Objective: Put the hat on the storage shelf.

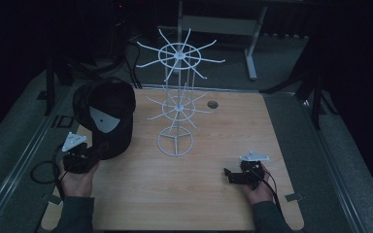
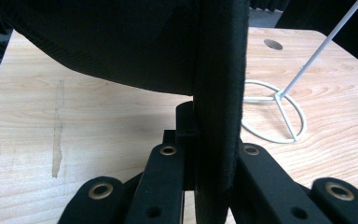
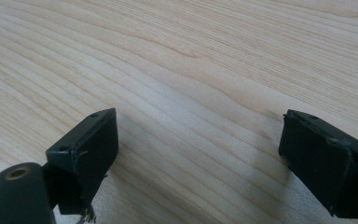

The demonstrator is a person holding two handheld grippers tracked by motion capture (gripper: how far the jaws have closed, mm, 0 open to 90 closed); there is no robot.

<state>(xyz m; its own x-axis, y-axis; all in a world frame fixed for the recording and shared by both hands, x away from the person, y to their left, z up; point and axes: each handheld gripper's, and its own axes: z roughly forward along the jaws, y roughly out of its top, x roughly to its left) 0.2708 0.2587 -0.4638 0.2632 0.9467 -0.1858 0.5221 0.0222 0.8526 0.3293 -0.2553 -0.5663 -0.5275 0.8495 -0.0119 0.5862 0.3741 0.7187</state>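
Note:
A black cap (image 1: 106,116) with a pale grey patch is held up over the left of the wooden table (image 1: 213,160). My left gripper (image 1: 90,155) is shut on its brim, and in the left gripper view the brim's edge (image 2: 219,116) stands upright between the two jaws. A white wire hanging rack (image 1: 177,99) with two tiers of hooks stands at the table's middle, just right of the cap; its round base (image 2: 275,116) lies on the wood. My right gripper (image 1: 229,175) rests low at the front right, open, with bare wood between its fingers (image 3: 86,144).
A small round hole (image 1: 212,104) sits in the table's far edge behind the rack. Metal rails run along both sides of the table. A grey table leg (image 1: 252,53) stands on the floor beyond. Cables trail from both grippers.

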